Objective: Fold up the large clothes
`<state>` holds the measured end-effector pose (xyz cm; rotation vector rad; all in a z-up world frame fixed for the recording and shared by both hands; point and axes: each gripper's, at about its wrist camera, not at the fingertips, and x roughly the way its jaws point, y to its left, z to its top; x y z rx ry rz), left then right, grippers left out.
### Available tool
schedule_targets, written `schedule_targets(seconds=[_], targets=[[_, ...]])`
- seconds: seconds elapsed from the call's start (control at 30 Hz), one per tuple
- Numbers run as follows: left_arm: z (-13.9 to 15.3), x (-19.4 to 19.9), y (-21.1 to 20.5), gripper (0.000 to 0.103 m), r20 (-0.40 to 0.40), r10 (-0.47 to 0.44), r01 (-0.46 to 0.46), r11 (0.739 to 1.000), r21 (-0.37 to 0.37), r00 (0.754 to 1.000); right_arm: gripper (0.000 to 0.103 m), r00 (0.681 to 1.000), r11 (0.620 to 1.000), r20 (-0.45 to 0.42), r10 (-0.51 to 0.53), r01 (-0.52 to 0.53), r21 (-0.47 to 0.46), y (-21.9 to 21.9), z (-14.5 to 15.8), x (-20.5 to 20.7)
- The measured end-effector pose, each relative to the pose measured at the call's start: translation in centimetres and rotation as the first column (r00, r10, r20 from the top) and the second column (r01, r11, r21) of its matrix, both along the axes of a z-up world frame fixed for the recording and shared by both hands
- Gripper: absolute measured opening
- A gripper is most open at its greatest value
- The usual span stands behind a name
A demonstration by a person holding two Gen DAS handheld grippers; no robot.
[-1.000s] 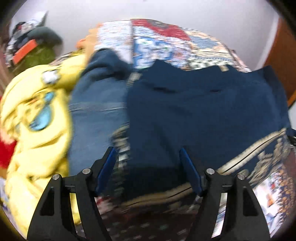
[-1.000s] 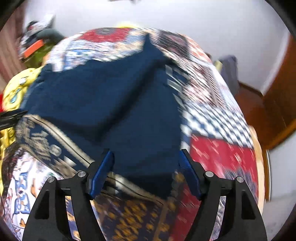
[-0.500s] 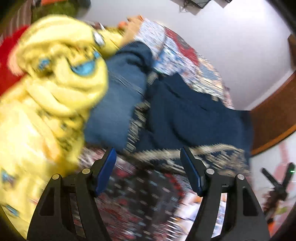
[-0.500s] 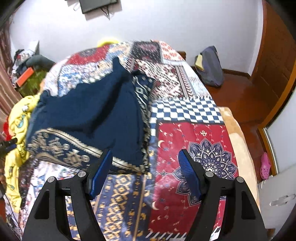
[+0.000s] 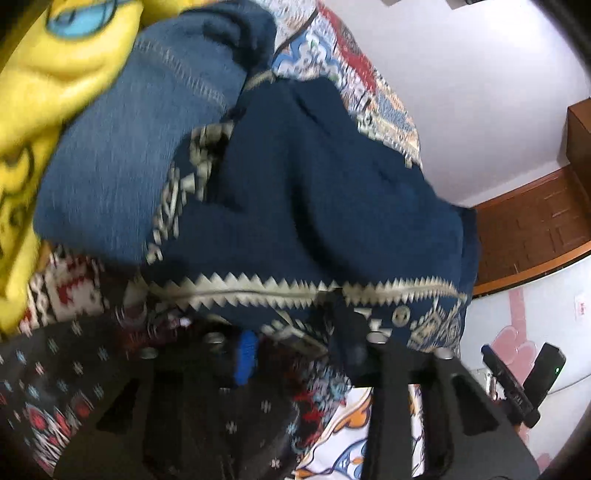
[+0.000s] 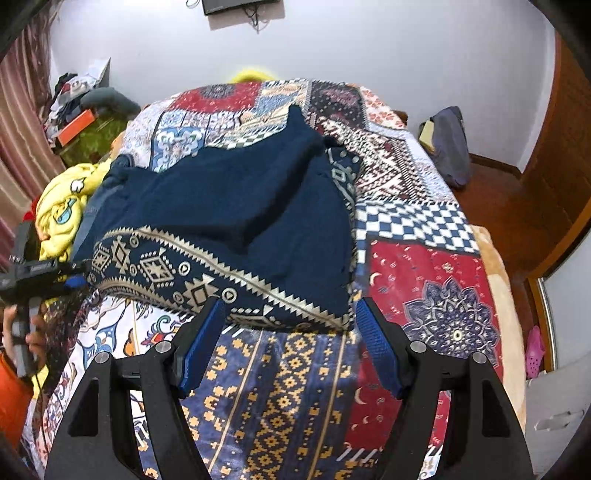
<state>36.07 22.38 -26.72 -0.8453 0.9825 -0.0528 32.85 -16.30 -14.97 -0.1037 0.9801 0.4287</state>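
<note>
Patchwork bedspread | navy garment folded | left gripper seemingly at hem

Left hand-held gripper — blurred, grip unclear

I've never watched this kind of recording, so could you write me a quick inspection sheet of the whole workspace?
Surface: bed under a patchwork bedspread.
Job's things: navy patterned garment, partly folded, lying on the bed.
Clutter: yellow printed cloth and blue denim piece beside the garment.
Tongs: right tongs open, above the garment's hem; left tongs at the hem, blurred, state unclear.
Cables: wires hanging under a wall screen.
Surroundings: white wall, wooden door, grey bag on the floor, pile of belongings in the corner.
</note>
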Motion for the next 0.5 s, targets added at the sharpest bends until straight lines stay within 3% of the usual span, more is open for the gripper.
schedule_targets(seconds=[0.17, 0.3, 0.5], targets=[[2.3, 0.3, 0.5, 0.029, 0.109, 0.014, -0.017, 0.999, 0.028, 0.994, 0.070, 1.000, 1.000, -0.002, -0.005, 0.005, 0.017, 0.6, -0.1, 0.4], [-0.3, 0.7, 0.4, 0.030, 0.028, 0.041, -0.041, 0.999, 0.026, 0.999, 0.070, 1.000, 0.999, -0.006, -0.010, 0.010, 0.042, 1.3, 0.0, 0.6], [-2.0, 0.2, 1.2, 0.041, 0.076, 0.121, -0.114, 0.989, -0.089, 0.990, 0.070, 1.000, 1.000, 0.001, 0.019, -0.019, 0.023, 2.9, -0.2, 0.4]])
